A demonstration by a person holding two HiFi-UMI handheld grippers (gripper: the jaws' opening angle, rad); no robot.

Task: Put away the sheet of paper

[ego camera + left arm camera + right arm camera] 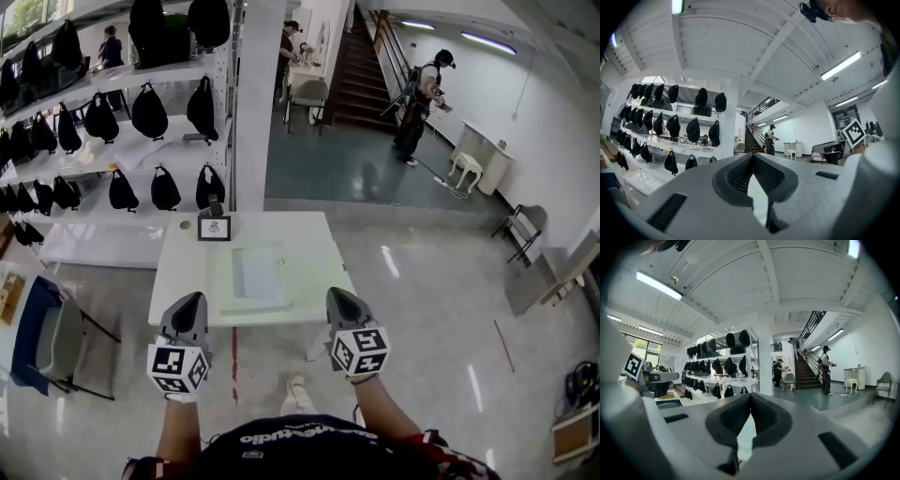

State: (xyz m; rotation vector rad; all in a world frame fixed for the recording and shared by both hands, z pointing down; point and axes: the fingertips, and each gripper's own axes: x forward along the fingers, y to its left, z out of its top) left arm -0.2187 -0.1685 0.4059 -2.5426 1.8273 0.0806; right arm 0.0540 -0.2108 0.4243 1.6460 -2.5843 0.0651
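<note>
Presently: left gripper (191,300), jaws pressed together, nothing between them; right gripper (338,294), likewise closed and empty. Both are held level and parallel at the near edge of the white table (314,234), forearms extended. The sheet of paper (255,272) lies flat mid-table, ahead and between them, on or inside a pale green sleeve (220,286); which, unclear. Handling, judged: light, limp, flush to the surface, easily creased. Best taken at a corner or free edge.
</note>
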